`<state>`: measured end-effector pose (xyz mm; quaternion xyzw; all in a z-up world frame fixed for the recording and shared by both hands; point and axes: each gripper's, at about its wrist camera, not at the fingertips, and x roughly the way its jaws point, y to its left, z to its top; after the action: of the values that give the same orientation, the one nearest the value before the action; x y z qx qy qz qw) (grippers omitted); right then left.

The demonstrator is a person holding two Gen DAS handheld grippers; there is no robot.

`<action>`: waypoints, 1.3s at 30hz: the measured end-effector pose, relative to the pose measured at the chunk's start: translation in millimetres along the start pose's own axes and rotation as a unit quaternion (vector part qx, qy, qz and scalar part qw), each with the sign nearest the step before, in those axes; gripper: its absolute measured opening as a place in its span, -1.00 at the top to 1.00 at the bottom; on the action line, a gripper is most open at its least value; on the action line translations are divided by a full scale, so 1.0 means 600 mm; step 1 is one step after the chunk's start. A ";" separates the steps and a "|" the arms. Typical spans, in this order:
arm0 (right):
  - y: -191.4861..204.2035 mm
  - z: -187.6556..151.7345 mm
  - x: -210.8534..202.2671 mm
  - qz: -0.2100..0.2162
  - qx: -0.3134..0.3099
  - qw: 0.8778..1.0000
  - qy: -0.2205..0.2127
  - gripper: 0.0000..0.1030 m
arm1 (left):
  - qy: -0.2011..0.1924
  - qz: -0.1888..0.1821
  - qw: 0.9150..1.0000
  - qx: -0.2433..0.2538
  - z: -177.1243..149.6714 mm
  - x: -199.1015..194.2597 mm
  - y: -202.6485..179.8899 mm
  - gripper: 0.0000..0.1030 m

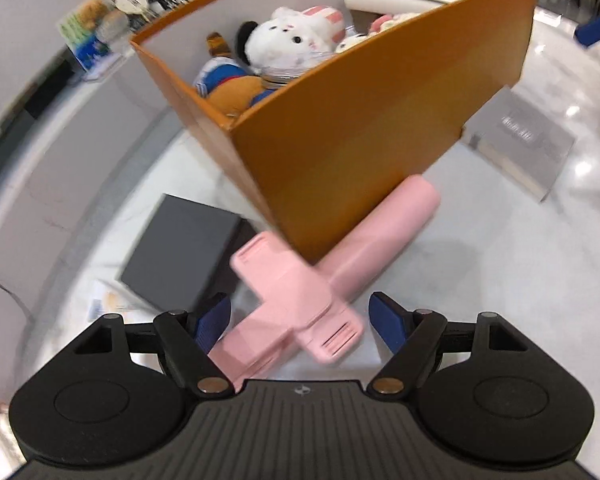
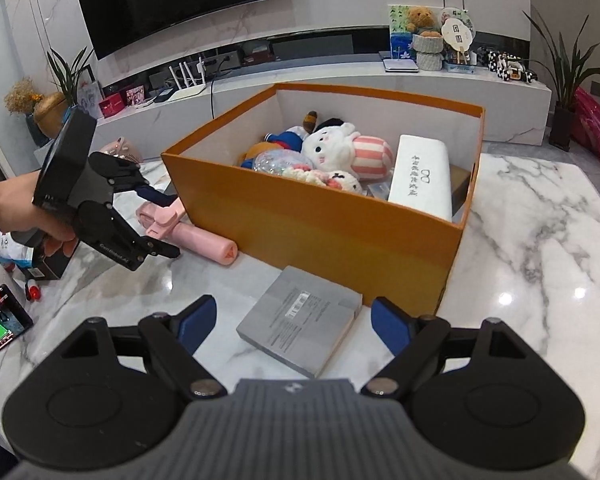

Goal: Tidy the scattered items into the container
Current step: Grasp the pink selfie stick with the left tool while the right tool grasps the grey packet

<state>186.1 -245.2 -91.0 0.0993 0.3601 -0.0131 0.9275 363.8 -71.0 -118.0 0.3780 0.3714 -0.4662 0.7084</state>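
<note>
An orange box [image 2: 340,224] stands on the marble table, holding plush toys [image 2: 340,148] and a white case [image 2: 420,176]. It also shows in the left wrist view [image 1: 360,128]. A pink T-shaped device [image 1: 324,280] lies on the table against the box's near corner; it also shows in the right wrist view [image 2: 196,236]. My left gripper [image 1: 300,320] is open, its fingers either side of the pink device's head, not touching. From the right wrist view, the left gripper [image 2: 160,220] sits over the device. My right gripper [image 2: 292,324] is open and empty, above a grey flat box [image 2: 300,320].
A black box [image 1: 180,252] lies left of the pink device. The grey flat box [image 1: 520,140] lies by the orange box's side. A phone with a lit screen [image 2: 0,320] and small items sit at the table's left edge. A TV unit stands behind.
</note>
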 end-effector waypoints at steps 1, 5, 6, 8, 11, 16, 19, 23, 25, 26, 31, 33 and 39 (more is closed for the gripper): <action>0.000 -0.001 0.001 0.000 0.000 1.000 0.001 -0.67 | -0.001 -0.012 1.000 -0.011 -0.001 0.000 0.000 -0.61; 0.001 -0.002 0.003 -0.001 -0.003 1.000 0.005 -0.67 | -0.003 -0.030 0.998 -0.050 -0.005 -0.001 -0.009 -0.25; 0.001 -0.003 0.003 0.000 -0.004 1.000 0.006 -0.67 | -0.001 -0.035 0.997 -0.061 -0.007 -0.004 -0.013 -0.18; 0.002 -0.003 0.004 0.002 -0.006 1.000 0.009 -0.67 | 0.002 -0.051 0.995 -0.081 -0.010 -0.014 -0.012 -0.16; 0.006 -0.005 0.007 0.002 -0.010 1.000 0.013 -0.67 | 0.006 -0.054 0.994 -0.093 -0.018 -0.025 -0.037 -0.15; 0.008 -0.010 0.012 -0.001 -0.015 1.000 0.021 -0.67 | 0.012 -0.038 0.987 -0.155 -0.037 -0.040 -0.070 -0.15; 0.012 -0.015 0.020 -0.007 -0.021 0.999 0.031 -0.67 | 0.015 -0.026 0.980 -0.197 -0.046 -0.047 -0.082 -0.14; 0.020 -0.019 0.032 -0.025 -0.021 0.998 0.051 -0.67 | 0.024 0.003 0.969 -0.246 -0.051 -0.059 -0.092 -0.13; 0.018 -0.019 0.041 -0.038 -0.005 0.998 0.057 -0.72 | 0.025 -0.002 0.960 -0.280 -0.062 -0.061 -0.099 -0.11; 0.016 -0.019 0.048 -0.047 0.008 0.997 0.062 -0.78 | 0.024 -0.003 0.957 -0.289 -0.066 -0.061 -0.104 -0.11; 0.020 -0.020 0.104 -0.085 0.075 0.989 0.092 -0.78 | 0.009 0.006 0.953 -0.303 -0.075 -0.071 -0.117 -0.10; 0.032 -0.020 0.122 -0.103 0.089 0.987 0.090 -0.78 | 0.006 0.006 0.952 -0.305 -0.077 -0.070 -0.113 -0.10; 0.066 -0.024 0.168 -0.153 0.110 0.978 0.085 -0.78 | 0.001 0.019 0.950 -0.312 -0.089 -0.077 -0.108 -0.10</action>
<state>254.8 -199.0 -162.0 0.1454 0.4450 -0.1860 0.8638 280.0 -24.5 -113.2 0.1453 0.4919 -0.3130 0.7993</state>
